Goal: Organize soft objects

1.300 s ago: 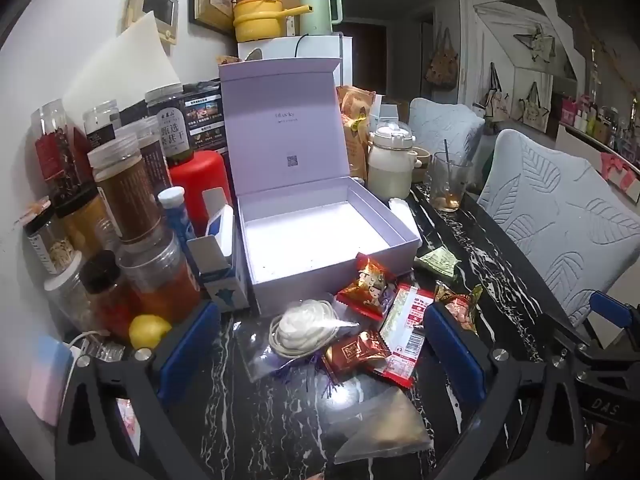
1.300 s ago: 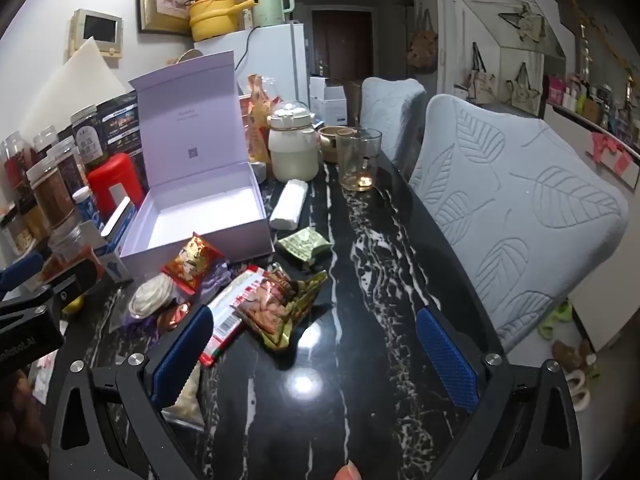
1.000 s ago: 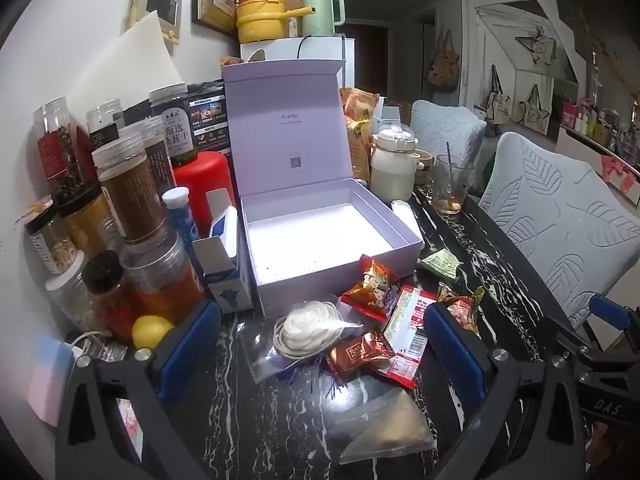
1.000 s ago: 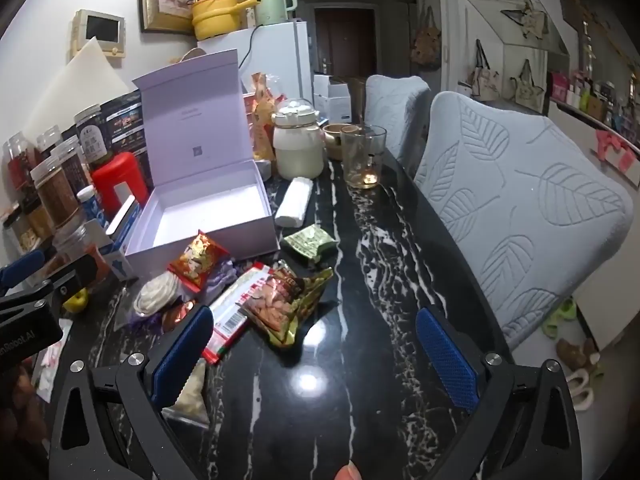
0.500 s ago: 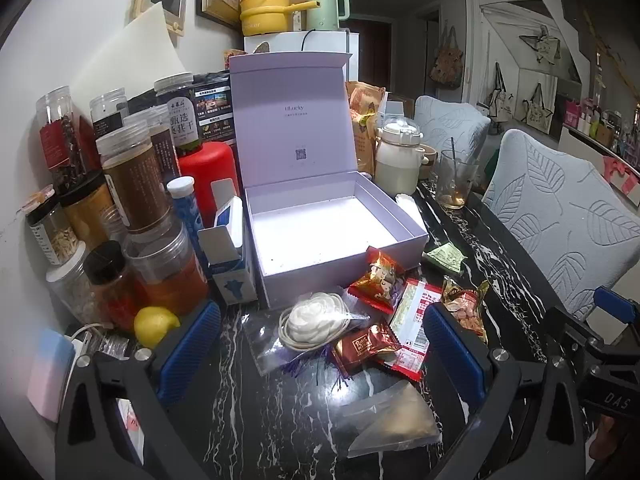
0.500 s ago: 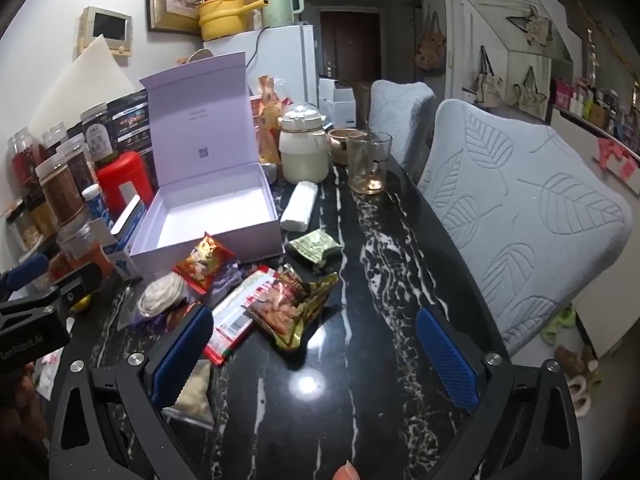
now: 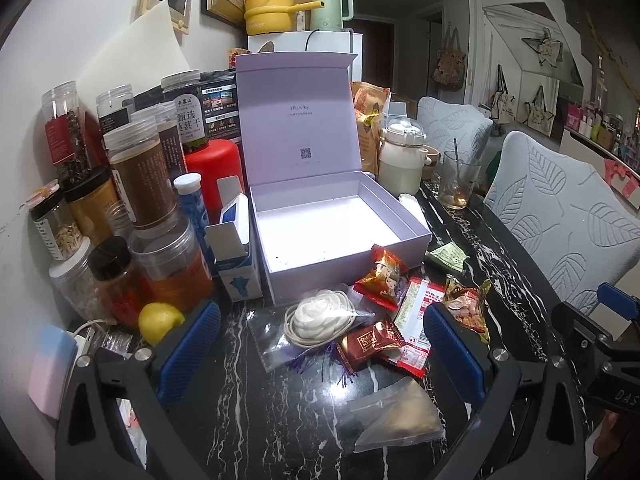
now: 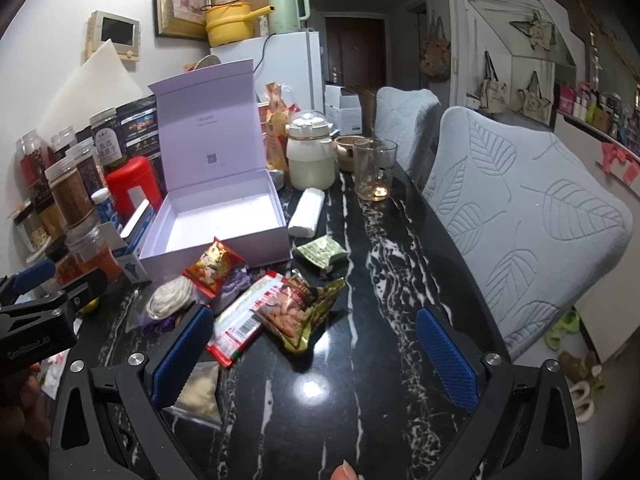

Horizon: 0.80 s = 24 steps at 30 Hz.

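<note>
I see a glossy black marble-look table (image 8: 360,360) with white veins, mirroring a lamp glare. At twelve o'clock the lilac box (image 7: 340,216) looks like matt, smooth cardboard. The snack packets (image 8: 298,308) before it are shiny, crinkled foil and plastic film. My gripper pads (image 8: 446,364) carry blue, knurled rubbery faces on matt black frames. At two o'clock the chair (image 8: 528,216) wears pale quilted cloth, leaf-stitched. The jars (image 7: 140,176) at ten o'clock are clear plastic.

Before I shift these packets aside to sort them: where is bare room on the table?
Free: the black tabletop between the snack packets and the chairs, and inside the open box. Crowded: the jars left of the box.
</note>
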{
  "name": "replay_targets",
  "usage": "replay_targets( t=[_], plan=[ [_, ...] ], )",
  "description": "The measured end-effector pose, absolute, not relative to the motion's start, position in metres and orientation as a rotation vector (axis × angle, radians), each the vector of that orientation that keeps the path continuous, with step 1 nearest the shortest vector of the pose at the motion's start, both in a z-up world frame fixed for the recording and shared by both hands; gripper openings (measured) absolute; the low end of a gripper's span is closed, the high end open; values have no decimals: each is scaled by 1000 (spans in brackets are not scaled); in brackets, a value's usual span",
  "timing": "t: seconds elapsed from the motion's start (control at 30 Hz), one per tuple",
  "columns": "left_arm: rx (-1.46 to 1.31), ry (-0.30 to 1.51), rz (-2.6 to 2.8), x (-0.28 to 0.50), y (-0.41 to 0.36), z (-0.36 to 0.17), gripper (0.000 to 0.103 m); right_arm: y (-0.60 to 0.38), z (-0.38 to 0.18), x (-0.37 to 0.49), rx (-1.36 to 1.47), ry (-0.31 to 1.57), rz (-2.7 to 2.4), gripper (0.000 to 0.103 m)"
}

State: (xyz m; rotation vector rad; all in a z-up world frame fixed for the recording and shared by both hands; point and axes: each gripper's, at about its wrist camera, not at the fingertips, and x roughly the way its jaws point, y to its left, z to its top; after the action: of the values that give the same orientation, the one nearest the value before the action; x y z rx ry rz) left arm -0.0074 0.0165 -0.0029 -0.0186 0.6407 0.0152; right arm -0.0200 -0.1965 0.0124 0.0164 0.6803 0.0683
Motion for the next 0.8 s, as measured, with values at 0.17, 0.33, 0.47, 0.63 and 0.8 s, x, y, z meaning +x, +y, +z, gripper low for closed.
replay_targets(
  t=[0.17,0.33,0.47,0.63,0.8],
  plan=[
    [-22,634,16,-9,15,-1,103,-195,14,-22,7,673,82,103],
    [-22,640,15,-9,14,-1,103,-196,15,-22,4,670,80,103],
    [-22,640,15,-8,14,-1,103,-197,15,-22,1,670,77,103],
    [-26,642,7,-9,15,-1,103,-198,15,-22,1,670,78,103],
    [-30,648,10,-9,15,-3,103,-198,14,-22,4,672,79,103]
  ],
)
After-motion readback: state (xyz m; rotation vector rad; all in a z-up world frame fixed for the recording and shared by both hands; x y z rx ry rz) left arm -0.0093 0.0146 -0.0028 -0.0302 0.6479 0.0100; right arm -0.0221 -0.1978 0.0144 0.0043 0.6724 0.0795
